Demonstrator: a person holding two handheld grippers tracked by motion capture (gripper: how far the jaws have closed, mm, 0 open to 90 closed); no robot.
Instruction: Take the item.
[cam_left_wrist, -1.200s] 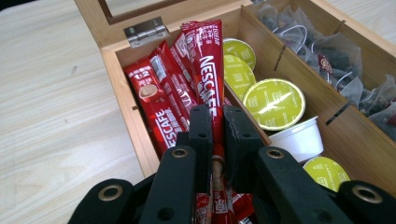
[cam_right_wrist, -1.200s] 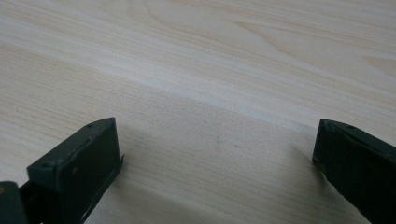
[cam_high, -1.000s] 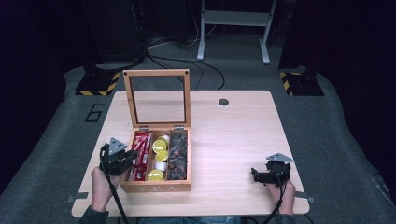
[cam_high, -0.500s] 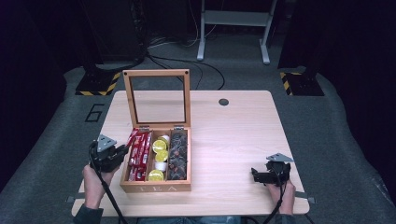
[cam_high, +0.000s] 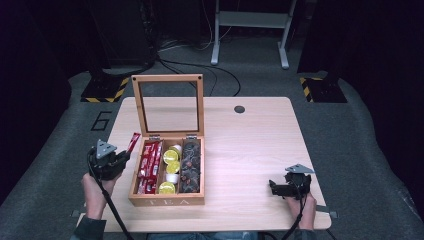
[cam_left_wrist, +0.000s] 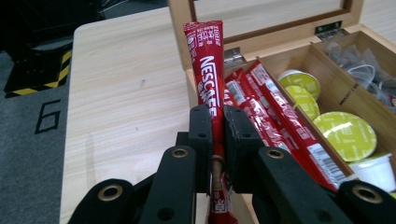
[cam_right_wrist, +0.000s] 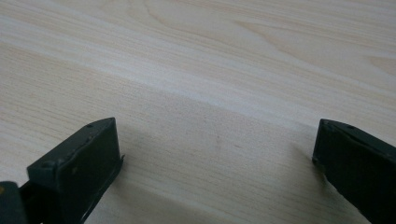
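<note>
**Now holding one Nescafé stick, left of the tea box**

Around you, the dark room floor is grey carpet, with a "6" marked on it off the table's far-left corner and black-and-yellow hazard strips beyond. Your pale wooden table has wide bare room across its right half, and a small round grommet sits near the far edge.

On the left half stands the wooden box lettered "TEA" on its near wall, its glass lid upright. It has three compartments: red sticks left, yellow-lidded pods middle, dark packets right.

Your left gripper hovers just left of the box, jaws clamped narrow on a red stick printed "NESCAFE", which rises clear above the table beside the box's left wall.

Your right gripper rests near the table's near-right corner, jaws spread wide over bare wood.
</note>
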